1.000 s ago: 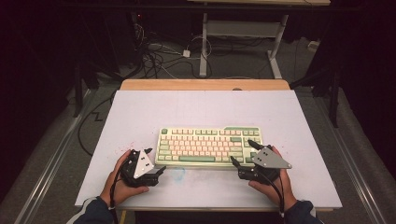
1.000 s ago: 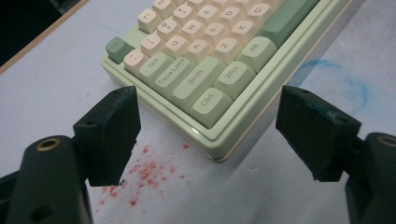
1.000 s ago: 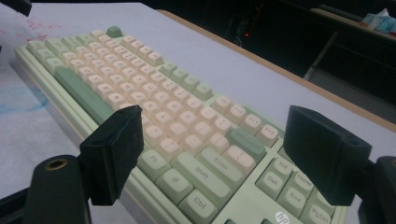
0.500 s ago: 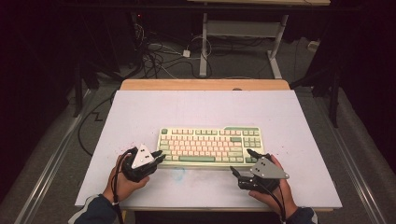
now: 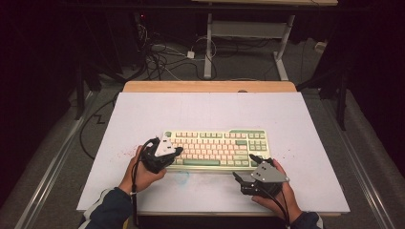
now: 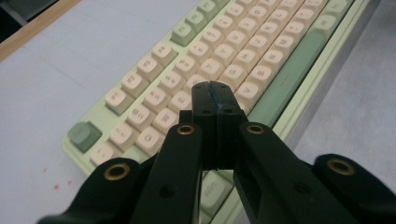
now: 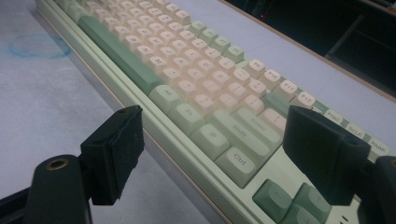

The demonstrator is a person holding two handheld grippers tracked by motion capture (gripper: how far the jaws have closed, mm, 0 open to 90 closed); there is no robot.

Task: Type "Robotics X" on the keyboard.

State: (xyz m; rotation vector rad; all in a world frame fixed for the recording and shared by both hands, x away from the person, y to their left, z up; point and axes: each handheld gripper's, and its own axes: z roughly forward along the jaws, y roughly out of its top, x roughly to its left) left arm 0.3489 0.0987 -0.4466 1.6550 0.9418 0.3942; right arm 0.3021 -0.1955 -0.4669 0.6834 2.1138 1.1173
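Left gripper point(image 6: 215, 100) closed over keyboard point(image 6: 261, 51) left end, nothing between.

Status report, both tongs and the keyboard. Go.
Left tongs just closed, empty, over the keyboard's left keys. Right tongs open at its right front corner. Nothing in the way.

Seen from above the person's side, the high view looks forward and down across the whole table point(image 5: 143, 114), taking in floor and cables beyond. The left gripper view rides low and close over the left end of the keyboard point(image 6: 154, 88), looking along its own jaws across the keys. The right gripper view sits just as near — off the keyboard's front right corner, facing along the rows. All three share the keyboard (and the table's pale top).
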